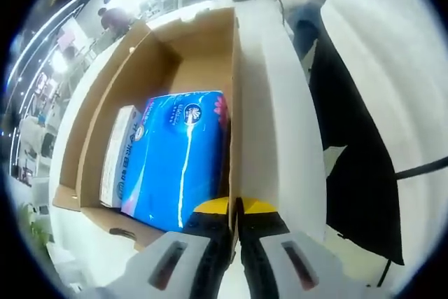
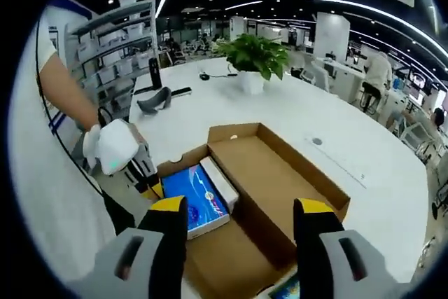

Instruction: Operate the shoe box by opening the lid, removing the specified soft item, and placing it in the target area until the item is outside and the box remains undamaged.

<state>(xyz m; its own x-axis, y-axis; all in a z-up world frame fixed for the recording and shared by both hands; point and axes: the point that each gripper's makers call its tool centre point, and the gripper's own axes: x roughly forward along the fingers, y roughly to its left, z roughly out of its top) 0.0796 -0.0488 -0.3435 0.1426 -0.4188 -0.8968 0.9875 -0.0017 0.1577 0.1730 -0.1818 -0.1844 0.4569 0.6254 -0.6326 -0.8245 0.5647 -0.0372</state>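
Yellow-tipped jaws of my left gripper (image 1: 236,216) sit nearest, pinched narrow on the thin cardboard side wall of the box (image 1: 235,68), near its close corner. Just left of that wall, inside, lies the blue soft pack (image 1: 178,159), flat on the floor with its long axis running away from me along the wall; a white carton (image 1: 117,153) lies against its far side. My right gripper (image 2: 240,225) hovers wide with nothing between its jaws, above the near end of the box (image 2: 308,180), whose lid is already up. From there the pack (image 2: 194,199) lies just ahead and to the left, under the left jaw, long axis pointing away. I judge the right one should take it, closing across the short width, while the left steadies the wall. White table (image 2: 280,113) beyond offers room.
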